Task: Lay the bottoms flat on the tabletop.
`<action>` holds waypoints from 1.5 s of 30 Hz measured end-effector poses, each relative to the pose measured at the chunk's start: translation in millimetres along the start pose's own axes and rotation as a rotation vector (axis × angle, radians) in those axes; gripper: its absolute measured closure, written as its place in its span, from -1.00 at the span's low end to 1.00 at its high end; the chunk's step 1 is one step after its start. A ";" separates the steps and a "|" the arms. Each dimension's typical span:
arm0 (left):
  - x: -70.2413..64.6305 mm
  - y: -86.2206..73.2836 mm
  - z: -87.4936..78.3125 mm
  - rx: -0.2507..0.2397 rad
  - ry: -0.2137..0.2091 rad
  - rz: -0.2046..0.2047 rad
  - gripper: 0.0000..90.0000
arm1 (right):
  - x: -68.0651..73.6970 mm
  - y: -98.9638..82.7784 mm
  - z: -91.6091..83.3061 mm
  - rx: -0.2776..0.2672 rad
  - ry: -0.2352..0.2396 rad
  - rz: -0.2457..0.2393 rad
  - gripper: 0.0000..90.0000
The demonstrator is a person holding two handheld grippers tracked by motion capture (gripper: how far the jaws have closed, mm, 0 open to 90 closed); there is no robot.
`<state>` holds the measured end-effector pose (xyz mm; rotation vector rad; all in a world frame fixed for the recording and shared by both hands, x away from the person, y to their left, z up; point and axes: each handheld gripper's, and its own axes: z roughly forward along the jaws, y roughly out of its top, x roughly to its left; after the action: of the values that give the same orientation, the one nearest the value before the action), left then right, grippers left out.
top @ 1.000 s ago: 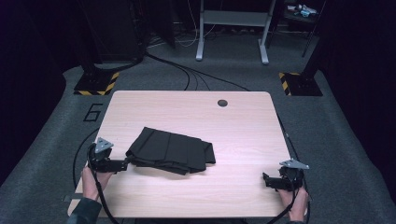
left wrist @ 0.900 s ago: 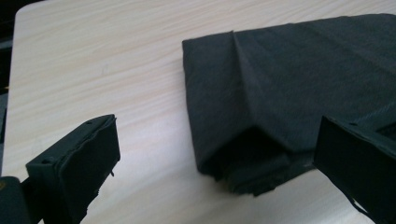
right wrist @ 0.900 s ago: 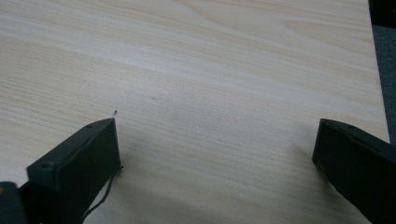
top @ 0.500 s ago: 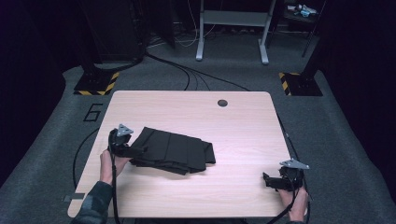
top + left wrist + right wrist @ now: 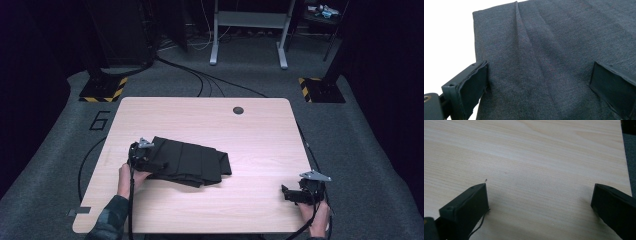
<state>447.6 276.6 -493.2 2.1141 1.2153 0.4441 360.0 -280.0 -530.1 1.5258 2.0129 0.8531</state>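
Observation:
A dark folded cloth [image 5: 192, 160] lies on the wooden table [image 5: 210, 120], left of the middle. My left gripper [image 5: 156, 164] is over the cloth's left end, jaws wide open. In the left gripper view the grey cloth [image 5: 554, 55] spreads between the two jaws, with a raised fold running up the middle and a corner at the upper left. My right gripper [image 5: 289, 194] rests open near the table's front right corner; the right gripper view has bare wood [image 5: 536, 170] between its jaws.
A round dark grommet [image 5: 238, 110] sits near the table's far edge. Beyond the table are cables on grey carpet, a metal frame stand [image 5: 247, 30] and two yellow-black striped bases [image 5: 102, 90]. The table's right edge [image 5: 624, 157] lies close to my right gripper.
My left gripper has moved from the table's front left edge rightward and onto the left end of the cloth. The right gripper has stayed where it was.

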 end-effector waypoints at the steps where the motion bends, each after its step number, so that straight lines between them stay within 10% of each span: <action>1: -3.9 -0.5 0.7 -0.007 0.010 -0.004 -0.95 | 0.2 0.1 0.1 -0.001 0.000 0.003 -0.99; 45: -120.9 1.8 13.8 -0.048 -0.007 -0.006 -1.00 | 0.2 0.0 0.0 -0.001 0.000 0.003 -0.99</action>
<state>394.7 167.2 -498.6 2.0695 1.1950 0.4583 360.0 -279.9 -530.1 1.5284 2.0101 0.8550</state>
